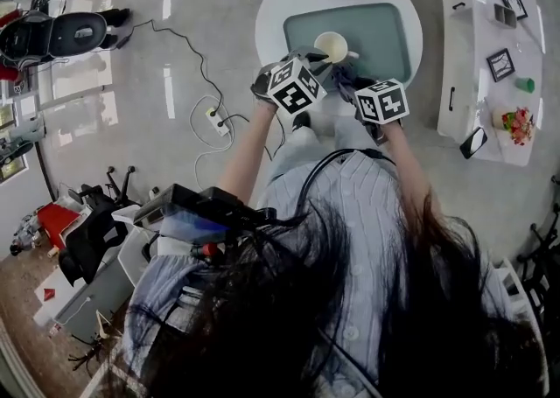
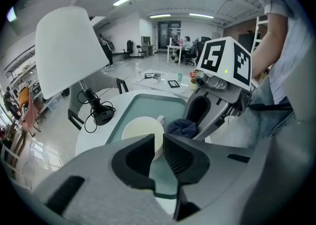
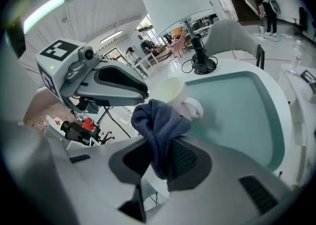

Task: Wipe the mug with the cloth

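Pinching the cream mug (image 2: 138,130) by its rim at the teal mat (image 3: 242,115), your left gripper (image 2: 158,142) should hold firm while your right gripper (image 3: 163,157), clamped on the blue cloth (image 3: 158,120), rubs beside the handle.
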A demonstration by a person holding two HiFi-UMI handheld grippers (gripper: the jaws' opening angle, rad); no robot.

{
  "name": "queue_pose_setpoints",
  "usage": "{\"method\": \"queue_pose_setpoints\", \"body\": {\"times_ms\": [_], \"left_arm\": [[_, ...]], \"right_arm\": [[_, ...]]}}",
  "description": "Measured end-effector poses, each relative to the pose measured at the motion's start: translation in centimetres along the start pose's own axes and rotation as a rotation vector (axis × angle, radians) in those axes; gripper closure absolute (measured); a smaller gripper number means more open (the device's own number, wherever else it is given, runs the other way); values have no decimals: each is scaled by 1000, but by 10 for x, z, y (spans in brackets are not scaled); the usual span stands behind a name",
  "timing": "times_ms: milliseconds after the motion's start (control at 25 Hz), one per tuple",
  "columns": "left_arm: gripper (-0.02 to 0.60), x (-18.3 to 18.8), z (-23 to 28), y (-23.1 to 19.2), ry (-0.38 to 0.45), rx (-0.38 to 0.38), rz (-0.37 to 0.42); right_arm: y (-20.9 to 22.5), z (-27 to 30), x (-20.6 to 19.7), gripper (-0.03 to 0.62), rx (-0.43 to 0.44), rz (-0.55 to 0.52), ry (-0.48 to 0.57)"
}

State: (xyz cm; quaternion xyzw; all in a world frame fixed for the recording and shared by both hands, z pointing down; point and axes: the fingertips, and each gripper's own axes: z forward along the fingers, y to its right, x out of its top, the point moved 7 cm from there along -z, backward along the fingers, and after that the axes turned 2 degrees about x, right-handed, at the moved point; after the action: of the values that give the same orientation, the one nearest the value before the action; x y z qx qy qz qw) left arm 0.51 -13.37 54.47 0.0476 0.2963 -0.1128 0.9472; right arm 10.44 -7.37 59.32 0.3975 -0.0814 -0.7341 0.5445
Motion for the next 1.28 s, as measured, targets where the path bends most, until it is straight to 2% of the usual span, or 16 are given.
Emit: {"method": "queue_pose_setpoints", "body": {"times_ms": [200,360,680,840,960,1160,1280], "left_arm": [[518,2,11,8,-60,-23,29],[518,6,25,10,-100,-10,26],[518,2,39,11,-178,46,-78],[518,2,39,10,-169,34,-84],[526,3,39,10,-167,-6,-51],[540,3,43,10,-193,-77,105],[540,2,41,8,-193,-129,141]], "right_arm": [[4,-3,0,499,-13,18,13],[17,-5,1,499,-26,50,32],[22,-15,-3,499,-32,53,21],[26,-20,-5,499,-41,75,30],[31,-24,-6,499,-46,82,35],[36,-28,-3,499,-60,78,35],[37,-30,-3,499,-69,84,38]]}}
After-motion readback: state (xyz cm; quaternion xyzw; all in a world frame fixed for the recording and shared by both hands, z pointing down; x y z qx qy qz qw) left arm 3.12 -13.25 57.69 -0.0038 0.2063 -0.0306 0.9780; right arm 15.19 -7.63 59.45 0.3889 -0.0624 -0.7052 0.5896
